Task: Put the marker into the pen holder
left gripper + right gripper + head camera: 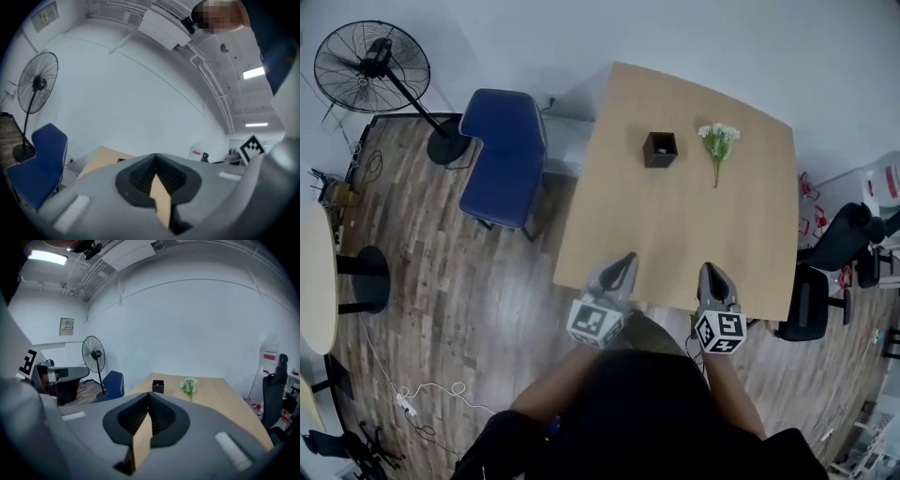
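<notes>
Head view: left gripper (623,267), right gripper (711,274) at lower centre, jaws closed, empty; pen holder (660,149) on surface (675,234), upper centre

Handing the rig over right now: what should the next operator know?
Left gripper: shut, empty, at the near edge of the table.
Right gripper: shut, empty, alongside it.
Holder: upright at the table's far side, with flowers lying to its right.
No marker shows in any view, and the pictures do not show whether it is inside the holder.
Done: nothing that can be confirmed.
Left: check the holder; if it is empty, find the marker and put it in.
</notes>
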`<state>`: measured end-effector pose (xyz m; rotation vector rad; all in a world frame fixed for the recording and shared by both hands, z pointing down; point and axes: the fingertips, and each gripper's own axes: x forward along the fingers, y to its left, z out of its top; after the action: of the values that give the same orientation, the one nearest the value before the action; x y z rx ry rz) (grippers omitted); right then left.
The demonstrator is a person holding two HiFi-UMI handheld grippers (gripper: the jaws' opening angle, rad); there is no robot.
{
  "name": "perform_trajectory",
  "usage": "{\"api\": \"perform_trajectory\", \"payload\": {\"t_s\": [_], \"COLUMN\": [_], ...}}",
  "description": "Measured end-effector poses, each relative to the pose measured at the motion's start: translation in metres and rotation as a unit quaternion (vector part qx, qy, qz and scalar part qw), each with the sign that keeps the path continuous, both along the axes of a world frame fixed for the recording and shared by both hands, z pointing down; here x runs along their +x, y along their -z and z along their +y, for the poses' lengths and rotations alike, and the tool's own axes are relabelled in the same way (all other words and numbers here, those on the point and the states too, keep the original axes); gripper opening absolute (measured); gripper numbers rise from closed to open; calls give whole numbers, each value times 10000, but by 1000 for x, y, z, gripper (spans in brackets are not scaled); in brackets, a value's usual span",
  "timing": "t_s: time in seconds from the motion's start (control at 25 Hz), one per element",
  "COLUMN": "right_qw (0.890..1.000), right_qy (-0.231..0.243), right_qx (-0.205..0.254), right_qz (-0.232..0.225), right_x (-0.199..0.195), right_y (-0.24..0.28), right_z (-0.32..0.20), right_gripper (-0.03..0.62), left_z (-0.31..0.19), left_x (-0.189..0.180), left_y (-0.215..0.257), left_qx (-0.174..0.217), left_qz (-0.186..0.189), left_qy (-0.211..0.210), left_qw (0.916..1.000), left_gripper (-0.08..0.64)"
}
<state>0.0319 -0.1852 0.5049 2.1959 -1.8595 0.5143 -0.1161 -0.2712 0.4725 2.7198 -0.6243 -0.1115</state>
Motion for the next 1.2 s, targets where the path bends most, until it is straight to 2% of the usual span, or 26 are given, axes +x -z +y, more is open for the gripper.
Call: {"api": "perform_trajectory", "payload": {"t_s": [0.2,0.36,0.64,0.8,0.92,1.2], "right_qw": [9999,9997,9985,9972,9966,9952], "right_qy": [-126,-117,-59,50,185,280], "right_qx": [-13,217,534,723,753,930], "right_qz": [-79,50,77,204,269,102], "right_x": [-2,11,71,119,153,206], "right_y": [5,28,52,67,68,63], "right_z": [23,43,108,148,185,250], "right_gripper": [0,0,0,0,0,0], "left_z": [17,43,99,137,177,245], "left_x": [11,26,69,102,125,172], "left_y": [0,14,34,40,40,43], "left_qx": [-79,-6,167,436,479,607], "left_qz": [30,46,-43,-239,-296,-420], "left_qy": [-218,-273,-51,164,361,558], "left_qw": [9997,9996,9998,9986,9978,9957], "left_gripper": [2,2,2,2,3,3]}}
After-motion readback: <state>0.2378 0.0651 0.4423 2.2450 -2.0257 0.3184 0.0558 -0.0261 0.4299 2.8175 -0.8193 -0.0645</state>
